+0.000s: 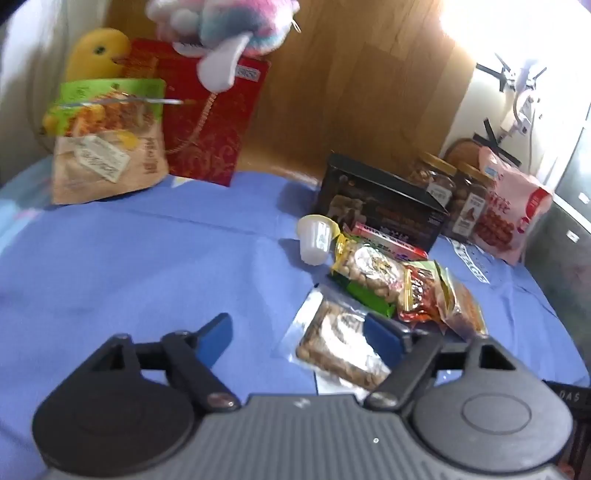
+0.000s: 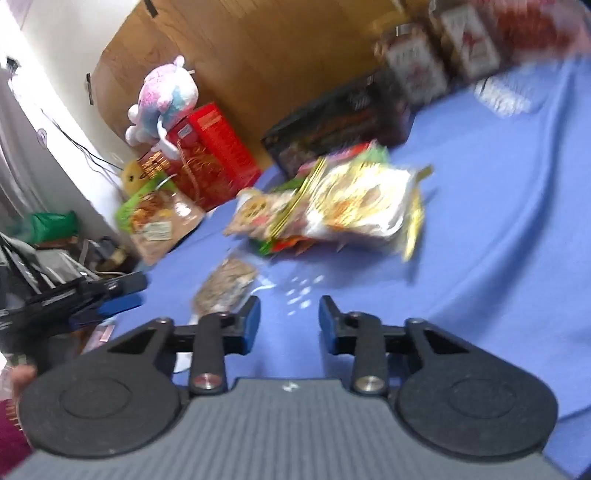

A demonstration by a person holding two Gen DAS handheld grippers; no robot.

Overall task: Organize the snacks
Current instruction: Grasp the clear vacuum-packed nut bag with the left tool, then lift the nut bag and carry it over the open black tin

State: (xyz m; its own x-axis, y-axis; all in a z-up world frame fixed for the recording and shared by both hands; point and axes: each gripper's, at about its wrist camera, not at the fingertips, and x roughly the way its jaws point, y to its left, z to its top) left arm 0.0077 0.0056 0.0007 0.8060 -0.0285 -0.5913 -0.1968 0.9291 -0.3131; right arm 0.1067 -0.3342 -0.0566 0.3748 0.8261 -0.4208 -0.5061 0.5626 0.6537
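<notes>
A pile of small snack packets (image 1: 399, 284) lies on the blue cloth (image 1: 147, 266), with a white jelly cup (image 1: 316, 240) at its far side. A clear packet of nuts (image 1: 332, 343) lies nearest me. My left gripper (image 1: 299, 332) is open and empty; its right finger (image 1: 382, 338) is over the nut packet's edge. In the right wrist view the pile (image 2: 332, 206) is blurred, and the nut packet (image 2: 225, 284) lies just beyond my open, empty right gripper (image 2: 290, 321). The left gripper (image 2: 110, 295) shows at the left there.
A black box (image 1: 380, 203), two jars (image 1: 450, 192) and a pink bag (image 1: 509, 210) stand at the back right. A standing snack bag (image 1: 107, 147), red gift bag (image 1: 214, 122), yellow duck (image 1: 96, 55) and plush toy (image 1: 221, 33) are at the back left.
</notes>
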